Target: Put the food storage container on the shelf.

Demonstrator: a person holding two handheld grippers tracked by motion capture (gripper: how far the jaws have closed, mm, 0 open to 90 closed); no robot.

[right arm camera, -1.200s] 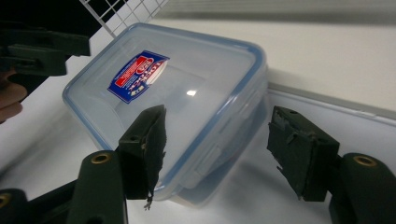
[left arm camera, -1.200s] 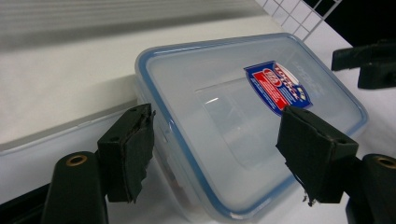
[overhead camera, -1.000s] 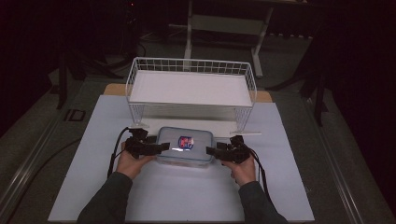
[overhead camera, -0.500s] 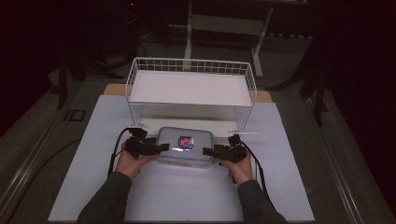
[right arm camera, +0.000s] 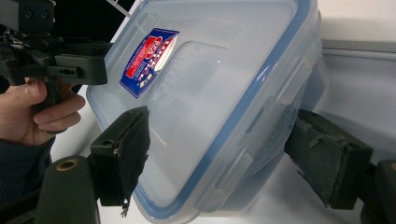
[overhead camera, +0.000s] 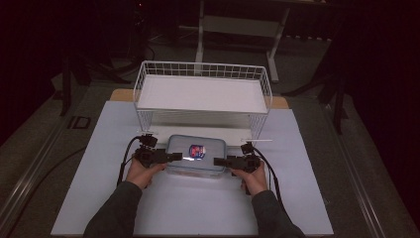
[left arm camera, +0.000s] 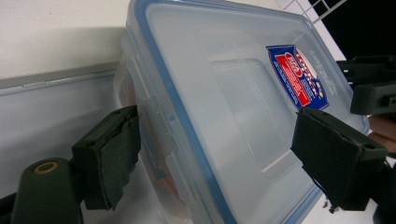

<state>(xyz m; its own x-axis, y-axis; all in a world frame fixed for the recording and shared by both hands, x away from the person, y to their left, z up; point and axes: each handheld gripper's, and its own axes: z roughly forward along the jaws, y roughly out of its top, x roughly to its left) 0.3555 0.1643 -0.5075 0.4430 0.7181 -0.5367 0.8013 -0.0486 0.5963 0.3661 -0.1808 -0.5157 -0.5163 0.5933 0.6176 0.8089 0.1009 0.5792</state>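
Two hand-held grippers flank a clear plastic container [overhead camera: 196, 154] with a blue-rimmed lid, which sits on the white-covered counter [overhead camera: 99, 148] just at 6 o'clock of a white wire rack [overhead camera: 203, 91]. Seen from the high view, the left gripper [overhead camera: 174, 156] meets the container at its 9 o'clock end and the right gripper [overhead camera: 218, 161] at its 3 o'clock end, each held in one of the person's hands; the left hand [overhead camera: 142, 171] and the right hand [overhead camera: 253, 178] enter from 6 o'clock. A red-and-blue label [overhead camera: 197, 149] lies near the middle of the lid.

In the left gripper view, the jaws stand wide apart, one pad beside the container's side wall with its latch and the other over the lid surface; whether either pad actually presses the plastic cannot be told with certainty. The label [left arm camera: 296, 74] appears toward 2 o'clock, with the other gripper beyond it.

In the right gripper view, the jaws are likewise spread wide around a corner of the container [right arm camera: 210, 102], one pad over the lid and the other at the latched side wall. The left hand [right arm camera: 39, 109] and its gripper appear at 9 o'clock.
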